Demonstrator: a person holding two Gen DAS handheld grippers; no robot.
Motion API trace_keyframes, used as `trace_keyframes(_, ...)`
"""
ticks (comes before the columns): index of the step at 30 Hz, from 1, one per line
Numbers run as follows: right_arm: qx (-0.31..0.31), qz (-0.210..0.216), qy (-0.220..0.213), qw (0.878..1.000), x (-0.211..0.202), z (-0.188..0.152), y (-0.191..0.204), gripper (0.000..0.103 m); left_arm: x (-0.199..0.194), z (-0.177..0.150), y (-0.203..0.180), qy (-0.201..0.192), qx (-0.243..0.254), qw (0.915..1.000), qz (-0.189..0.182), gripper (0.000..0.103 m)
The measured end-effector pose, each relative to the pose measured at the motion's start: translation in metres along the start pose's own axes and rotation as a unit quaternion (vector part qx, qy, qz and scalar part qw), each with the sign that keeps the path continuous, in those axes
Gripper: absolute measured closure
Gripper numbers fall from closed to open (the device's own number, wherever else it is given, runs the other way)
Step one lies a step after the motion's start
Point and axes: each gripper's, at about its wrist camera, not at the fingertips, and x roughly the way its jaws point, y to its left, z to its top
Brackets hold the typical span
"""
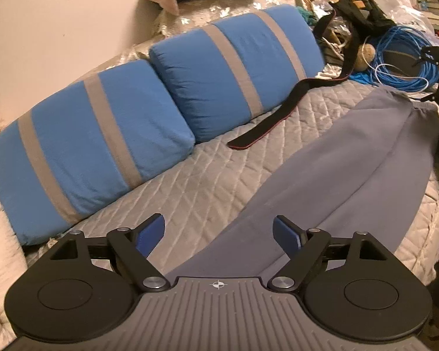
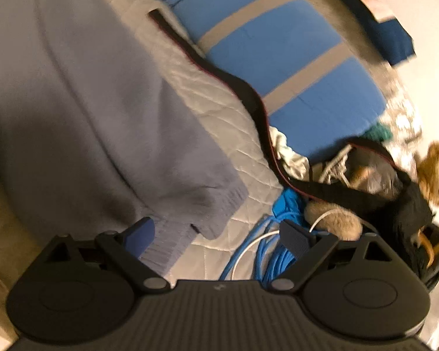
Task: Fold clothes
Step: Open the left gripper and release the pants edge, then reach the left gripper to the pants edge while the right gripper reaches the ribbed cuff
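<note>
Right gripper (image 2: 218, 232) over trouser cuffs (image 2: 196, 213)

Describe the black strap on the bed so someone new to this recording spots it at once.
Start at the two blue pillows with grey stripes leaning along the wall. On the grey quilt just in front of them lies the black strap, running toward the clutter by the blue cable. It is long, flat and thin, unlike the broad grey trousers beside it.
</note>
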Motion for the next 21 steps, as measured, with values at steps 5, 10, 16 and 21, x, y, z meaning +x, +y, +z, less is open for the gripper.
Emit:
trace_keyframes(5, -0.028, -0.002, -0.015, 0.999, 0.013, 0.003, 0.016, 0.006, 0.014, 0.006, -0.021, 0.002, 0.008, 1.0, -0.001, 0.022)
trace_keyframes(10, -0.05, -0.023, -0.011, 0.998, 0.028, 0.007, 0.023, 0.006, 0.027, 0.009, -0.045, 0.001, 0.034, 0.9994, -0.013, 0.022)
trace_keyframes(16, -0.091, -0.037, -0.017, 0.995, 0.043, 0.016, 0.032, 0.005, 0.041, 0.02, -0.084, -0.024, 0.058, 0.9975, -0.03, 0.022)
trace_keyframes(21, -0.093, -0.04, -0.025, 0.995, 0.045, 0.026, 0.022, 0.006, 0.06, 0.028, -0.128, -0.031, 0.107, 0.9933, -0.031, 0.022)
